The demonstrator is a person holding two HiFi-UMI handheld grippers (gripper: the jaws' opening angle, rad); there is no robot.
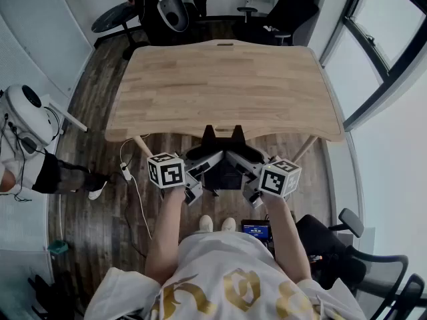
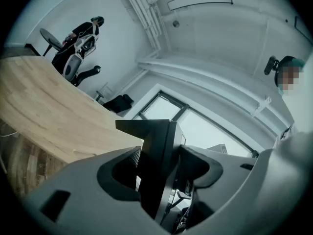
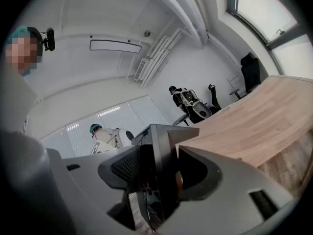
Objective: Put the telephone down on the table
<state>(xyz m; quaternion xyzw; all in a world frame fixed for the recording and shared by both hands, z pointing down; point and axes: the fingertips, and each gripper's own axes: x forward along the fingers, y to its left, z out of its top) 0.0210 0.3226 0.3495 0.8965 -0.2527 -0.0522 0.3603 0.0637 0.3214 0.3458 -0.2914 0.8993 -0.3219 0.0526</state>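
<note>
A black telephone [image 1: 225, 169] hangs level in the air just short of the near edge of the wooden table [image 1: 220, 85], held from both sides. My left gripper [image 1: 202, 171] is shut on its left end and my right gripper [image 1: 249, 173] on its right end. In the left gripper view the telephone [image 2: 156, 141] stands edge-on between the jaws of the left gripper [image 2: 159, 173], with the table [image 2: 44, 111] off to the left. In the right gripper view the telephone [image 3: 164, 146] sits the same way in the right gripper [image 3: 159, 173], and the table [image 3: 254, 121] lies to the right.
Black office chairs [image 1: 287, 12] stand beyond the table's far edge. A white machine [image 1: 27, 112] and a person are at the left. A cable [image 1: 130, 175] lies on the wood floor. Another chair [image 1: 360, 259] is at lower right, and a window [image 1: 387, 39] runs along the right.
</note>
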